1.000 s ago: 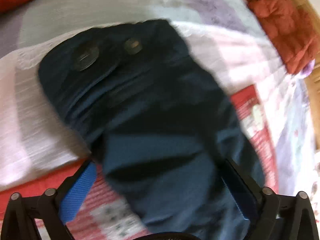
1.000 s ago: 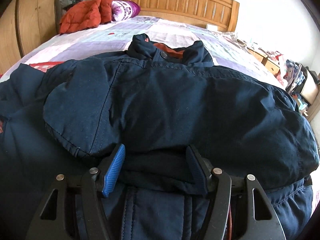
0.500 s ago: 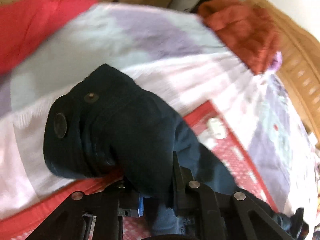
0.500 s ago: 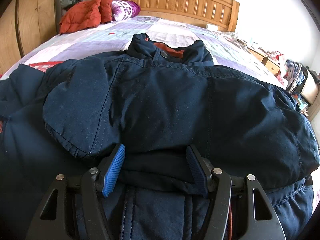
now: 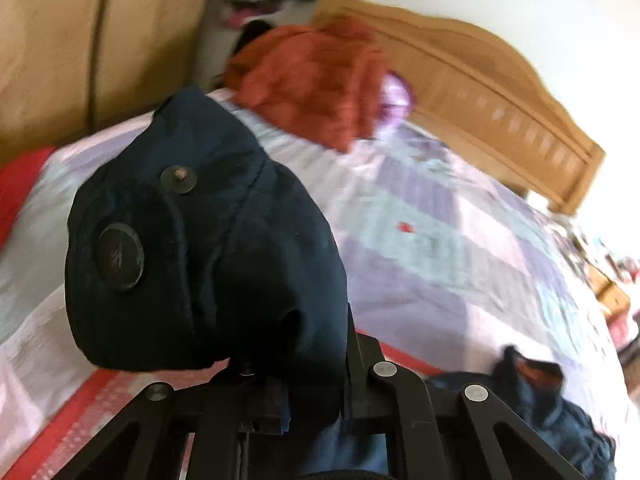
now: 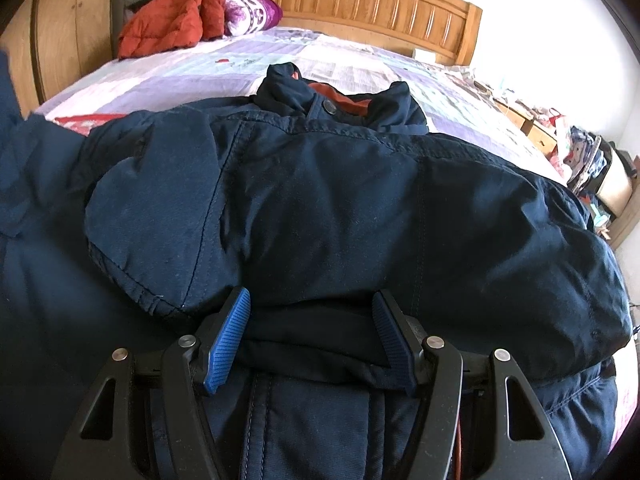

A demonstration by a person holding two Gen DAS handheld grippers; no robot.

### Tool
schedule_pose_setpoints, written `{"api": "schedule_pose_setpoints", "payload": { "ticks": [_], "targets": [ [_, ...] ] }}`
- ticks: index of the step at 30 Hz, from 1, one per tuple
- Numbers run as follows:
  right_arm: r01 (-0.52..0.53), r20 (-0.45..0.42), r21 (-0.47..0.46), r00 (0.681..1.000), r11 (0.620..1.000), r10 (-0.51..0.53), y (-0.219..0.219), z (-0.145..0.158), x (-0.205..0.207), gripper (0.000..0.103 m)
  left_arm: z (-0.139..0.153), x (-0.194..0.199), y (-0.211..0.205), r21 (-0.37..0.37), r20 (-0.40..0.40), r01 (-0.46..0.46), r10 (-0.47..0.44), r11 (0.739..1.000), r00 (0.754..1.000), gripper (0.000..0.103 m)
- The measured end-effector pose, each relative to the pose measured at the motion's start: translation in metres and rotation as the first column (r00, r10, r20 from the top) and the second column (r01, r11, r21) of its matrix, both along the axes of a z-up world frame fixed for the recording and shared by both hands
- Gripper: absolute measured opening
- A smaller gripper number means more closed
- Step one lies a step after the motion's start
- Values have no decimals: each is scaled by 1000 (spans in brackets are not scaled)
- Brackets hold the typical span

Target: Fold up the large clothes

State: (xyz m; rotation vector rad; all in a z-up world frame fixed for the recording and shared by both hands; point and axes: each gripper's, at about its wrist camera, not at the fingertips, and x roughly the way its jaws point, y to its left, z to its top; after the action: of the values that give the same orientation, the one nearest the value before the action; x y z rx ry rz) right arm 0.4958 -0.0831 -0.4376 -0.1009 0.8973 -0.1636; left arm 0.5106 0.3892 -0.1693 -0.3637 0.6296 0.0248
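Note:
A large navy padded jacket (image 6: 340,208) lies on the bed with its collar (image 6: 336,98) toward the headboard and one sleeve folded across its chest. My left gripper (image 5: 316,392) is shut on the jacket's other sleeve cuff (image 5: 200,248), which has two dark snap buttons, and holds it lifted above the bed. The rest of the jacket (image 5: 552,408) shows at the lower right of the left wrist view. My right gripper (image 6: 312,336) is open, its blue-padded fingers (image 6: 228,340) resting on the jacket's front below the folded sleeve.
The bed has a pastel patchwork quilt (image 6: 192,76) with a red patch (image 5: 80,412). An orange puffer jacket (image 6: 172,24) and a purple pillow (image 6: 252,14) lie by the wooden headboard (image 6: 360,4). A wooden wardrobe (image 5: 80,40) stands left. Cluttered furniture (image 6: 592,168) stands right.
My left gripper has closed on the sleeve cuff and lifted it, swinging up so the headboard comes into view. My right gripper has stayed still and open.

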Motion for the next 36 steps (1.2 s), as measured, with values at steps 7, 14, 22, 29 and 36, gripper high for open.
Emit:
{"api": "schedule_pose_setpoints", "payload": {
  "ticks": [7, 14, 22, 29, 36],
  "targets": [
    [-56, -47, 36, 997, 998, 58, -5, 19, 5, 67, 48, -9, -124, 39, 80, 230, -233, 972, 969, 11],
    [-27, 35, 107, 999, 994, 23, -51, 55, -42, 67, 43, -19, -253, 25, 72, 448, -449, 893, 891, 11],
    [122, 76, 128, 988, 984, -133, -144, 81, -99, 67, -56, -44, -413, -7, -106, 617, -614, 787, 782, 11],
    [229, 73, 143, 968, 963, -241, -213, 93, -133, 67, -156, -65, -492, 110, -313, 645, -589, 757, 745, 11],
    [264, 56, 187, 959, 946, -278, -241, 95, -158, 67, -145, -97, -520, 251, -275, 677, -619, 692, 735, 43]
  ]
}}
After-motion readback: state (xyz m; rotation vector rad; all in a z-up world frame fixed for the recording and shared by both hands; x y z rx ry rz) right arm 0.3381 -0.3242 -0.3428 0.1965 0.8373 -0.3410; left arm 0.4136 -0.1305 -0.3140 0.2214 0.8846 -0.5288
